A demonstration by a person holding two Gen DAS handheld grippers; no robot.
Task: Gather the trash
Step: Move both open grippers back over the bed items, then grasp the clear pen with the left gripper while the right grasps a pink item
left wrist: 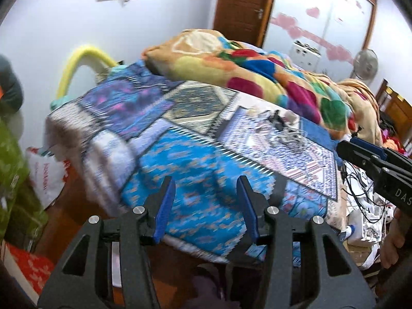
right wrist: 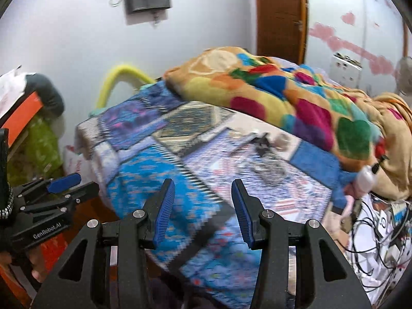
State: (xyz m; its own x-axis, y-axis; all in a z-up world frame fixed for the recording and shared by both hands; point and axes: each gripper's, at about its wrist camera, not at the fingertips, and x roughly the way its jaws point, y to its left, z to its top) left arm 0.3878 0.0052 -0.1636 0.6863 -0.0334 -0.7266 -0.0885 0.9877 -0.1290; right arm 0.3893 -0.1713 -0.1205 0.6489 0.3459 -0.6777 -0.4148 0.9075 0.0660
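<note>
Both my left tongs (left wrist: 206,206) and right tongs (right wrist: 203,208) are apart, so I should reach slowly to the little trash pile (right wrist: 267,157) mid-frame.

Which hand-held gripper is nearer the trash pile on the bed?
Right. The right hand-held gripper points almost straight at the trash pile; the left hand-held gripper sits further left, the pile off to its right. Both are open, short of it.
</note>
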